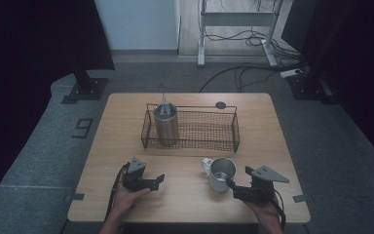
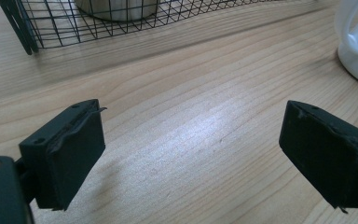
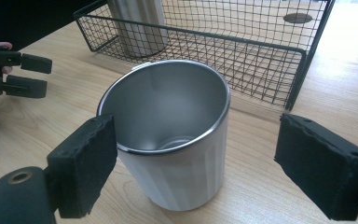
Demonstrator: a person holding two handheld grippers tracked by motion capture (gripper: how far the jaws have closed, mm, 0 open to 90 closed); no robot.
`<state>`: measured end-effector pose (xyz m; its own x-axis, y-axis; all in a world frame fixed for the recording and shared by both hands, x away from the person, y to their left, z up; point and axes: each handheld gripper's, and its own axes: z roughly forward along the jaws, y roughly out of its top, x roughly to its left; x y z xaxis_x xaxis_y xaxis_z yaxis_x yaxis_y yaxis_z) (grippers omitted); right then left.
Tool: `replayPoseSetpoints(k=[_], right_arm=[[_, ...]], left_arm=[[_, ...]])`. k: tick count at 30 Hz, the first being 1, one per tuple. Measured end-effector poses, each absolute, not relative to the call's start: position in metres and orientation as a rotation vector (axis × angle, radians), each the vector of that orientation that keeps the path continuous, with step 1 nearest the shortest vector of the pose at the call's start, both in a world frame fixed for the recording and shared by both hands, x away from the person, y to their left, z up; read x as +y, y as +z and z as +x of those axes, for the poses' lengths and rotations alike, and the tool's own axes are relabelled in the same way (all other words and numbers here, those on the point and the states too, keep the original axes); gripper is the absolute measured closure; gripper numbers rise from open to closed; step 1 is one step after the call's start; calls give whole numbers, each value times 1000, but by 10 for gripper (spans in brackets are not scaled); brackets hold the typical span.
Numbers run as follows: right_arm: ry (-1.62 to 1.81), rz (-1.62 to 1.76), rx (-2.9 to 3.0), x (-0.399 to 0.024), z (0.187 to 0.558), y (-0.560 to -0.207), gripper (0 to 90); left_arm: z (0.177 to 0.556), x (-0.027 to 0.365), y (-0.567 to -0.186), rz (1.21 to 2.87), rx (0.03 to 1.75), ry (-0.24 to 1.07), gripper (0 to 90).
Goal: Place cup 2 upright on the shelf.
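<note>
1. The right claw (image 1: 234, 186) sits low on the bench (image 1: 185, 200) with its jaws spread wide, one on each side of the white mug (image 1: 219, 174), near it but not gripping it.
2. The mug stands upright at the front right of the bench, just in front of the wire basket (image 1: 191, 127); its steel-lined inside looks empty and its handle (image 1: 206, 165) points away from the claw.
3. To my eye the step in hand is a grasp on the mug. I would bring the claw a little further forward so the pads meet the wall below the rim, square to it, then close slowly; the side is smooth and tapers, so a pinch high up could slip.
4. The left claw (image 1: 158, 180) rests at the front left, jaws apart and holding nothing, bare wood between them.
5. A metal tumbler (image 1: 166, 123) stands inside the basket at its left end.
6. The bench is pale wood grain, with a round dark cap (image 1: 220, 105) set near its far edge.
7. Around it lies grey carpet; cables (image 1: 243, 73) trail beyond the bench toward a white desk frame (image 1: 236, 24), and dark screens close both sides.
</note>
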<state>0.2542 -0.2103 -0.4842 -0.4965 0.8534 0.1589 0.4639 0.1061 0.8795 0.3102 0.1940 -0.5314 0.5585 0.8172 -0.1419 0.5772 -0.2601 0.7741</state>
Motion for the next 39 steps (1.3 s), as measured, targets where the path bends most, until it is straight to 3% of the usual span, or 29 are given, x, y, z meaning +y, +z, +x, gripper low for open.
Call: replayPoseSetpoints(k=[26,39], right_arm=[[1297,1268,2077,-189,267,-497,3],[1279,1248,2095,-176,275,-502,0]], left_arm=[[310,196,-530,1952,1134,350,71],[310,197,-530,1945,1133,341,71]])
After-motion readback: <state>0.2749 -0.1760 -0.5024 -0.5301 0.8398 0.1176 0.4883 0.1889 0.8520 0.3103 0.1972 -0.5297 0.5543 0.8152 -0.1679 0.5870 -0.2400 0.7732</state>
